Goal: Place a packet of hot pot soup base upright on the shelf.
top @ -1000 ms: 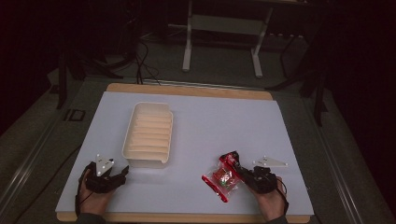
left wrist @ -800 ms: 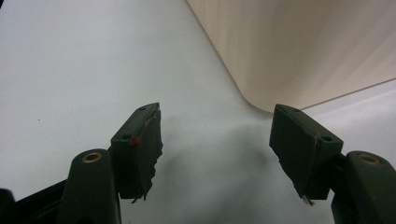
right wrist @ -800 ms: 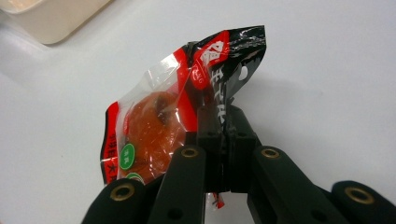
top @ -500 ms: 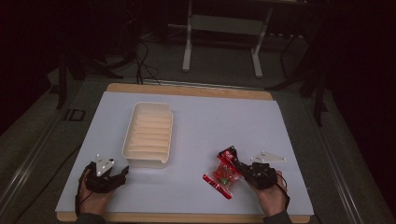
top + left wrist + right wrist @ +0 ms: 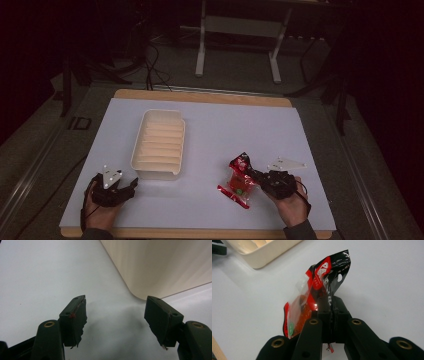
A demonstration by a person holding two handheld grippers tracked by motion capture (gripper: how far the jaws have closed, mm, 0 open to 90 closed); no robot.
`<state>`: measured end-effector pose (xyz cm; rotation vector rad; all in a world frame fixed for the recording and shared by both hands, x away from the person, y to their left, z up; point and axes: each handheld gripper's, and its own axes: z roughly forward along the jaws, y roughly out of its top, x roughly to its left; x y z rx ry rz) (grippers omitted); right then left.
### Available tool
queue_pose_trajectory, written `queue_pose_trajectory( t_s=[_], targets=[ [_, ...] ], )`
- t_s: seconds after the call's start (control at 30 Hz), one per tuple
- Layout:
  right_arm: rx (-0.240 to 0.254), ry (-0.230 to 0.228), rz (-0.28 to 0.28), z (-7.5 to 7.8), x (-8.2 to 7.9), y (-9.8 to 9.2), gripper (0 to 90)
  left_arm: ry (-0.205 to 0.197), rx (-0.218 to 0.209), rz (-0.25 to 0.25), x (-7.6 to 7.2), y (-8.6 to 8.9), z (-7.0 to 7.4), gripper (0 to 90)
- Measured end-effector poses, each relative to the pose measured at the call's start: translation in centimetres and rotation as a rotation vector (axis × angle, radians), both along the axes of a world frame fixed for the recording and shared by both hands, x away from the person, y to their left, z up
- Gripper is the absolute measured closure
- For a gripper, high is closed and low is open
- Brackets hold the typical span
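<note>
A red, black and clear snack packet [image 5: 239, 178] [image 5: 314, 297] hangs from my right gripper [image 5: 255, 175] [image 5: 331, 306], which is shut on its black upper edge near the table's front right. The packet's lower end is close to the white mat; I cannot tell whether it touches. A cream ridged tray [image 5: 159, 143] lies left of centre on the mat. My left gripper [image 5: 131, 186] [image 5: 115, 315] rests at the front left, just below the tray's near corner [image 5: 160, 267], jaws open with nothing between them.
The white mat [image 5: 220, 130] covers a wooden table [image 5: 200, 96]. Bare mat lies between the tray and the packet and across the far right. Metal stand legs [image 5: 202, 45] and cables sit on the dark floor beyond the table.
The right gripper has risen a little with the packet, which now hangs more upright and has shifted slightly left. The left gripper has stayed still.
</note>
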<state>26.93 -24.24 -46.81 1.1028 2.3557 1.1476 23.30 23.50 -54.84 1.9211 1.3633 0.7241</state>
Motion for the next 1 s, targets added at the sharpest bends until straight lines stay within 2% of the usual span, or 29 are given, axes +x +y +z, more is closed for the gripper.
queue_pose_trajectory(
  t_s=[0.6, 1.0],
  targets=[
    [-0.028, -0.042, 0.097, 1.3, 0.8, 1.6, 87.4, -0.002, 0.001, -0.002, 0.0, 0.0, 0.0, 34.3],
    [-0.065, -0.093, 0.165, 2.4, 1.5, 3.0, 87.6, -0.002, 0.003, -0.003, 0.0, 0.0, 0.0, 34.4]
  ],
)
